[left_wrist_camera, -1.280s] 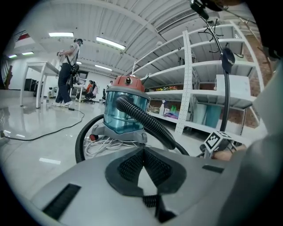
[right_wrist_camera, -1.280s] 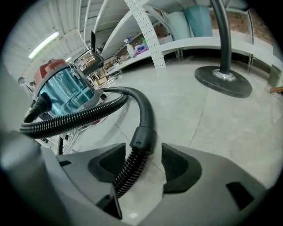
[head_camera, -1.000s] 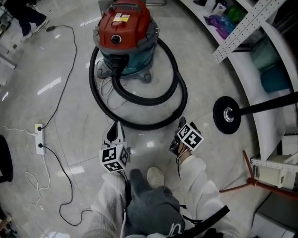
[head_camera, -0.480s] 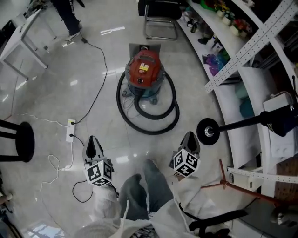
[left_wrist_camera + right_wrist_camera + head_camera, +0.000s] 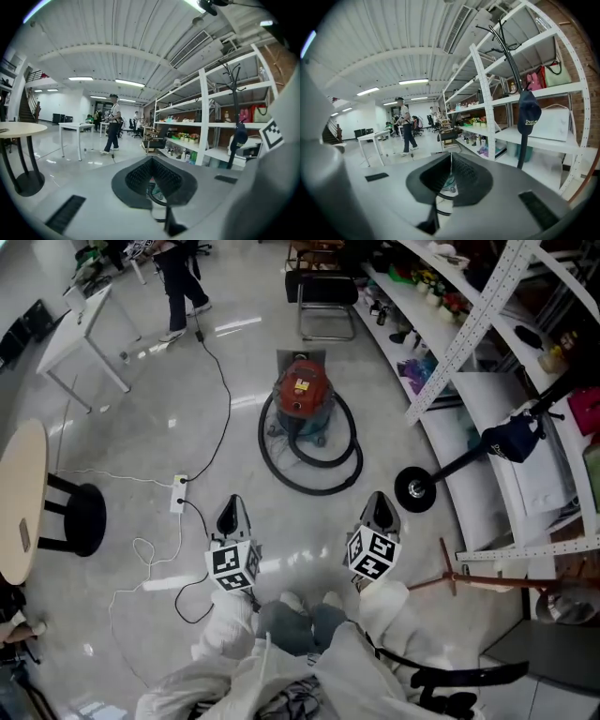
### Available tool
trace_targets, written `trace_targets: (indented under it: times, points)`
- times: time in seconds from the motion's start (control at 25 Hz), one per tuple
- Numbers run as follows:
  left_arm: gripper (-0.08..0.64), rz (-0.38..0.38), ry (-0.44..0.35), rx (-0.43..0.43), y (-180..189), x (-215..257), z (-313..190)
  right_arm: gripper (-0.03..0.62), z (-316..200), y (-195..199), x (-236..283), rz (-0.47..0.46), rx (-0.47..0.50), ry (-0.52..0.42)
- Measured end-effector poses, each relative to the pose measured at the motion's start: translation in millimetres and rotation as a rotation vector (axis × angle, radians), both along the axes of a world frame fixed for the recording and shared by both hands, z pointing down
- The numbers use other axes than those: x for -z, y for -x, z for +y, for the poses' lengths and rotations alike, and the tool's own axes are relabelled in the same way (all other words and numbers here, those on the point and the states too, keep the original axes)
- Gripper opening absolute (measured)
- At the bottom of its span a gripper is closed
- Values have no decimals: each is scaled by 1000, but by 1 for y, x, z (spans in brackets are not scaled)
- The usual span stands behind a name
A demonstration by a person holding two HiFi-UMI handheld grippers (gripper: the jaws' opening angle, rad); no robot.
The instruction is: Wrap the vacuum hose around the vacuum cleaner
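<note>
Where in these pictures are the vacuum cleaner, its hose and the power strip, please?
vacuum cleaner [image 5: 302, 390], head view, on its red lid.
vacuum hose [image 5: 317, 491], head view, on the near curve of the black loop.
power strip [image 5: 177, 494], head view, on its white body.

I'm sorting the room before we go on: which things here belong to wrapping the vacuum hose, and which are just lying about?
Job: vacuum, hose.

Lying about: power strip, stool, chair, stand base, cap.
</note>
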State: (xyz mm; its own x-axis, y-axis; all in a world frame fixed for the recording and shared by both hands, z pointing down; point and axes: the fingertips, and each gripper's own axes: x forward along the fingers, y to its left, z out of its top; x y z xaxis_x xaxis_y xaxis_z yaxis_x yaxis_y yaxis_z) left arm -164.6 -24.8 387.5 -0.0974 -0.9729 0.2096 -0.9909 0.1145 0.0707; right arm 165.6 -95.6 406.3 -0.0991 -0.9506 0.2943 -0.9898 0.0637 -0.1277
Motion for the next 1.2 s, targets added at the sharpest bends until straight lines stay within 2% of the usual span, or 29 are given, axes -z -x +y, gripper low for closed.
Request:
trace_targets:
  times: [0.2, 0.36, 0.56, 0.68, 0.76, 1.0, 1.2]
  points:
    - [3, 71, -19, -73, -92, 28, 62, 18, 70, -17, 11, 12, 97, 0]
    - [3, 120, -41, -81, -161, 31, 138, 18, 148, -42, 10, 28, 175, 18]
    - [3, 114, -10, -130, -228, 33, 225, 18, 235, -75, 15, 38, 227, 34]
    - [3, 122, 21, -153, -250, 48, 268, 18, 277, -92, 27, 11, 204, 47]
    - [3, 121, 15, -158, -255, 64, 286, 18, 297, -94, 39, -9, 194, 42]
    - [3, 109, 9, -170, -266, 79, 297, 18, 326, -84, 75, 4, 229, -51]
    - [3, 118, -21, -202, -288, 77, 301, 18, 339, -87, 79, 44, 247, -106]
